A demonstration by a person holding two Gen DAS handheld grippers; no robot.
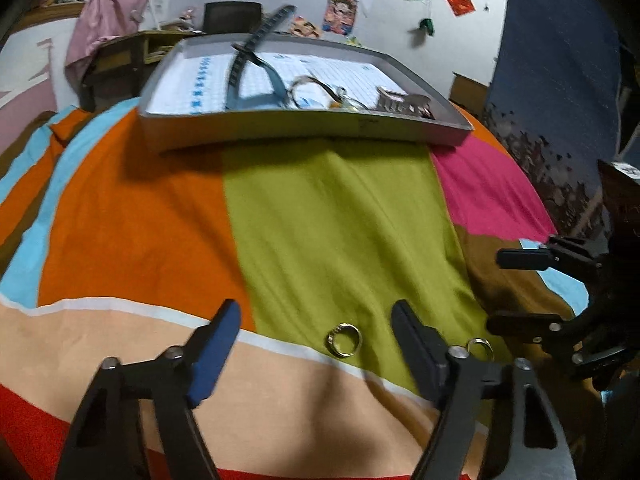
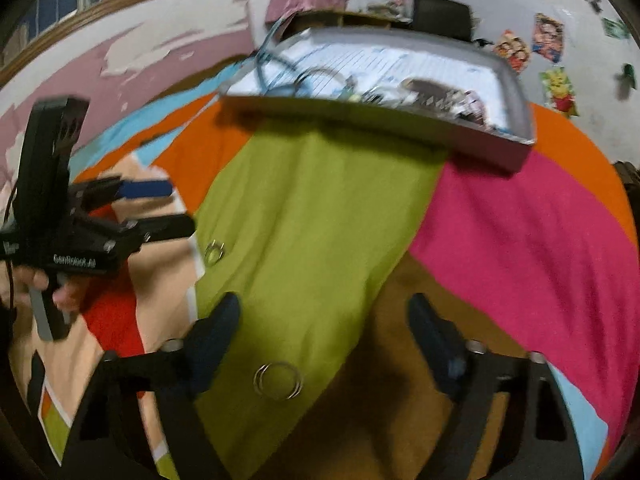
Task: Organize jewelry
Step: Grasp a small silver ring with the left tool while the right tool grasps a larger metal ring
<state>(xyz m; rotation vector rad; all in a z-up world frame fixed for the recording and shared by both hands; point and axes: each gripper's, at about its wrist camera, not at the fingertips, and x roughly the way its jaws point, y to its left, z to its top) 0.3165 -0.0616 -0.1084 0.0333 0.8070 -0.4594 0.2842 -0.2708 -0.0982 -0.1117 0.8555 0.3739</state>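
Note:
Two silver rings lie on the green patch of a multicoloured cloth. In the left wrist view one ring [image 1: 345, 340] lies between my open left gripper's [image 1: 316, 336] fingers, and a second ring [image 1: 480, 349] lies just right of the right finger. In the right wrist view the second ring [image 2: 278, 381] lies between my open right gripper's [image 2: 324, 332] fingers, and the first ring [image 2: 214, 253] lies farther left by the left gripper [image 2: 168, 208]. A grey tray [image 1: 304, 128] at the far side holds a watch strap [image 1: 244, 64], a bangle and other jewelry.
The right gripper [image 1: 516, 292] shows at the right edge of the left wrist view. The tray [image 2: 492, 152] sits at the cloth's far edge. Behind it are a desk, a chair [image 1: 232, 16], hanging pink clothes and a postered wall.

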